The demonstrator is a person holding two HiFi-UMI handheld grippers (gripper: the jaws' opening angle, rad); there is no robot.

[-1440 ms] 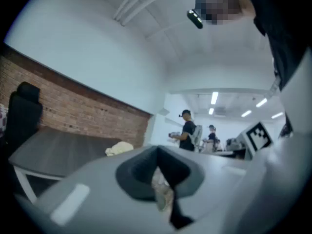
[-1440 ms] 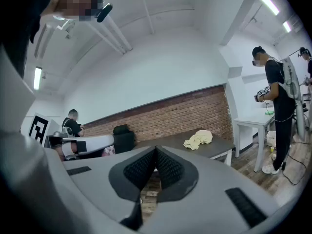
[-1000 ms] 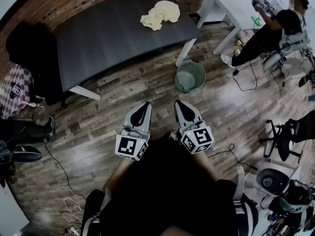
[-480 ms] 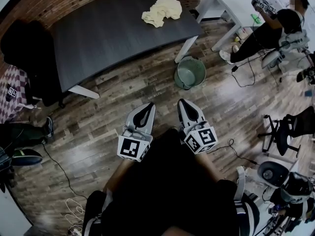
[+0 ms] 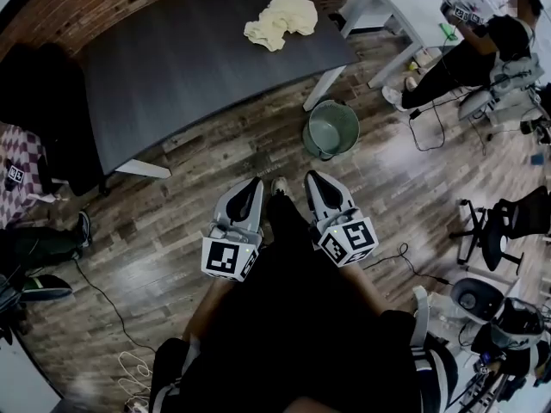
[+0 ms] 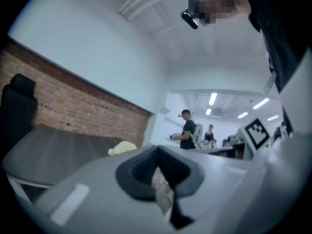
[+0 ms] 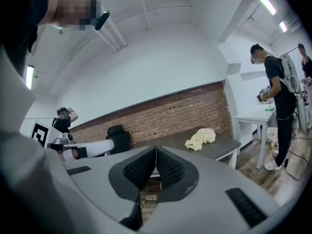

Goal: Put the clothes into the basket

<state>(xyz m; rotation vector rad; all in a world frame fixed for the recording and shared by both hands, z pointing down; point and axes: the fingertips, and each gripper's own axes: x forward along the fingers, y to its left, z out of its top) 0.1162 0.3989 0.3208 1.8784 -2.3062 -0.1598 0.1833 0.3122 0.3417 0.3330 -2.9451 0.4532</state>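
Left gripper (image 5: 250,184) and right gripper (image 5: 316,179) are held side by side at mid-frame, each with its jaws pressed together and nothing between them, which is sensible since nothing is within reach. The pale yellow garment (image 5: 281,21) is seen crumpled at the top of the frame, on the dark table (image 5: 189,67). The green basket (image 5: 334,132) is parked empty on the floor just below the table's right corner, presumably for a short carry.
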